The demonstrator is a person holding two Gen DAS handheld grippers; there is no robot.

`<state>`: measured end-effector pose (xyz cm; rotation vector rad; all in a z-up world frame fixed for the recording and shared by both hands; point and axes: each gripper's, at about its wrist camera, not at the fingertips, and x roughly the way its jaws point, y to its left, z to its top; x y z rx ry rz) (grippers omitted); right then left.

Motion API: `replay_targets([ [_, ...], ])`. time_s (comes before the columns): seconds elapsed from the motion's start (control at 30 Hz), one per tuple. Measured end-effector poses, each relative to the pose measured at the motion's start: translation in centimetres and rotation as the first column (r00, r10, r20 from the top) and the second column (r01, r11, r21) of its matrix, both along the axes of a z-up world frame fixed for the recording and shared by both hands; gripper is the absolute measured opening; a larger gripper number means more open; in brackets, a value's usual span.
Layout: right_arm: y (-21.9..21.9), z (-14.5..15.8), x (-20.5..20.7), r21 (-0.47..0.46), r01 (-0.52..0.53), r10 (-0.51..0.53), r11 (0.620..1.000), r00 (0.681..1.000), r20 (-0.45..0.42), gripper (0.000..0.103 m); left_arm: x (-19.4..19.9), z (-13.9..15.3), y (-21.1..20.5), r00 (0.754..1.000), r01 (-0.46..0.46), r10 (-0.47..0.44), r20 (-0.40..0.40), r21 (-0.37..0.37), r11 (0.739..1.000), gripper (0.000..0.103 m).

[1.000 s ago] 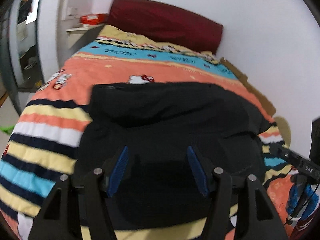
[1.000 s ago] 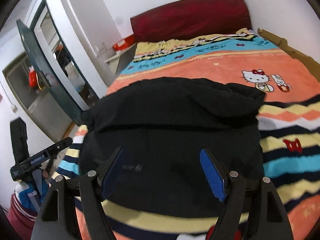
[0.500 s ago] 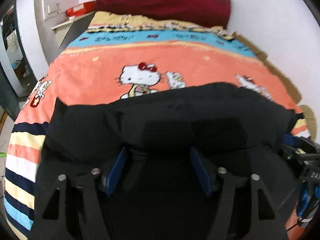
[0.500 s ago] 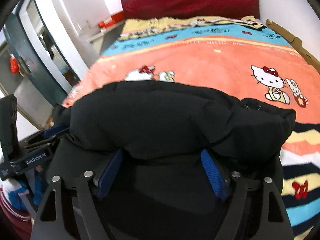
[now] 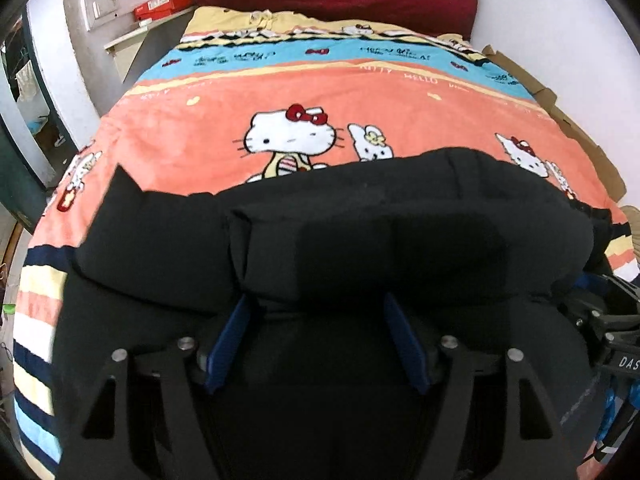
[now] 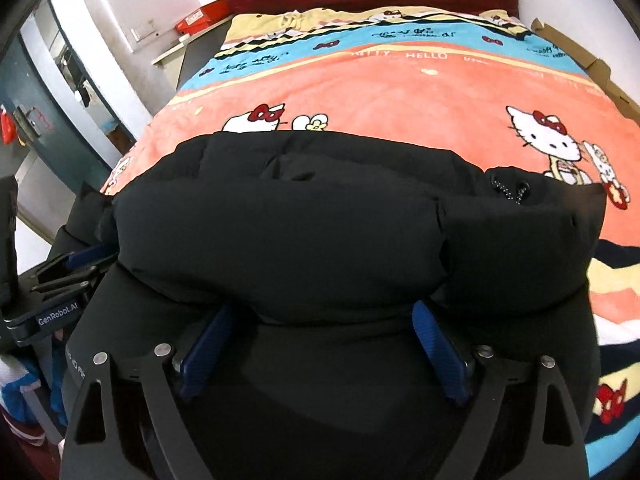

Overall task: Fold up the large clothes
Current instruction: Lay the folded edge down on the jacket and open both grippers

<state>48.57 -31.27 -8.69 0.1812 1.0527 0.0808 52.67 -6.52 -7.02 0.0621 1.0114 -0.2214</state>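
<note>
Jacket (image 5: 400, 240), black and puffy, lies across the lower half of both frames on the blanket (image 5: 360, 104), its padded top edge rolled over toward the fingertips. It looks soft, bulky and light, springy enough to puff back open, with a smooth shell that may slip; best taken at a seam or hem edge, not the fat quilted middle. Left gripper (image 5: 316, 340) has jaws spread wide, padding bulging over the tips, no pad pressing. Right gripper (image 6: 320, 348) has jaws opening, fabric between them, not pinched. Blanket reads "HELLO"; the left gripper's body at the right view's lower left reads "GenRobot.AI"
</note>
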Motion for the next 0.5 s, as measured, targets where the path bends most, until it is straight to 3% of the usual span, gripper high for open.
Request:
replay_targets([
  [0.17,2.1,3.8,-1.8,-0.026,-0.041,0.043,0.999,0.995,0.086,0.086,-1.8,3.0,0.0,0.993,0.006,-0.002,0.118,-0.031,0.999,0.068],
  [0.23,3.0,4.4,-1.5,-0.032,-0.066,0.069,0.997,0.992,0.103,0.086,-1.5,3.1,-0.9,0.993,0.016,-0.017,0.119,0.007,1.000,0.068],
  [0.33,3.4,2.9,0.1,-0.070,-0.047,0.052,0.996,0.997,0.063,0.086,-0.2,1.0,-2.1,0.998,0.013,-0.019,0.066,0.093,0.996,0.069],
  [0.5,2.2,-0.2,1.3,-0.031,0.008,-0.007,0.999,0.999,0.041,0.096,0.8,-0.9,-1.5,0.999,-0.032,0.030,0.037,0.062,0.998,0.073],
])
